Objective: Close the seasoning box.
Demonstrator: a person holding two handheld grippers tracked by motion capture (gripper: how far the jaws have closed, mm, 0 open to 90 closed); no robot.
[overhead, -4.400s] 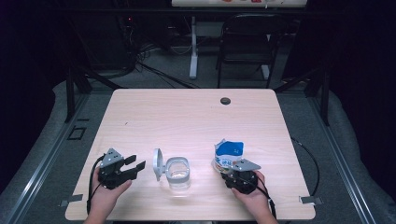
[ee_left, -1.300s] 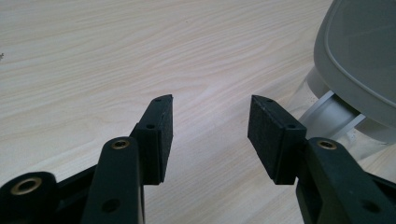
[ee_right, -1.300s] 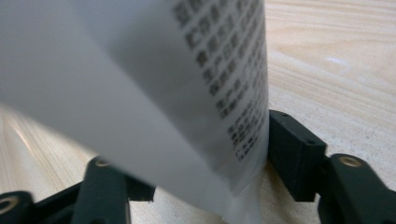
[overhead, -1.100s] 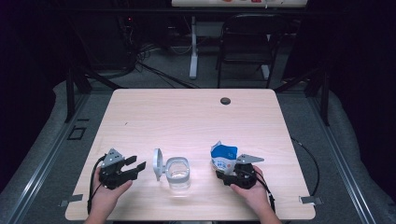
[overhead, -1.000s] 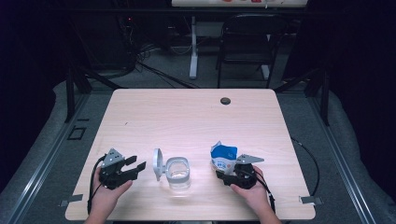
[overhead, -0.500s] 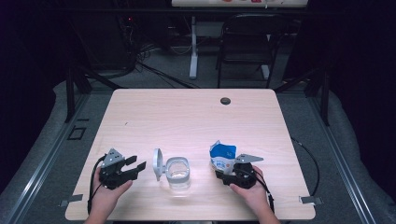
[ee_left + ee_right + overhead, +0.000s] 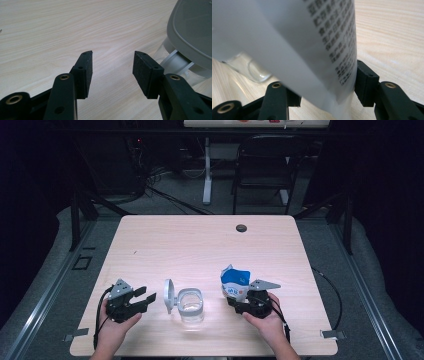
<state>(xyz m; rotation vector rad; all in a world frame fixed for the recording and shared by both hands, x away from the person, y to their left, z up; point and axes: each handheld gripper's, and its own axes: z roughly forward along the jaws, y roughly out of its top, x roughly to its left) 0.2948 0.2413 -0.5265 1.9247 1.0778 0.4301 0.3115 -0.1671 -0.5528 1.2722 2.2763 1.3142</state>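
Note:
A blue and white carton (image 7: 235,282) with a torn-open top is lifted a little off the table, tilted toward a clear container (image 7: 190,304). My right gripper (image 7: 236,299) is shut on the carton's lower part; in the right gripper view the white printed carton (image 7: 312,45) sits between both pads (image 7: 365,83). The clear container stands near the front middle with its grey hinged lid (image 7: 169,296) swung open to the left. My left gripper (image 7: 149,297) rests open just left of that lid, with nothing between its pads (image 7: 86,72); the lid (image 7: 192,32) shows at the right of its view.
The light wooden table (image 7: 200,245) has a dark round hole (image 7: 241,228) near its far edge. Behind the table stand a dark chair (image 7: 265,170) and a white stand (image 7: 206,170). Cables trail from both grippers off the front corners.
My right gripper has raised the carton a little and tilted it leftward toward the clear container. The left gripper has stayed where it was.

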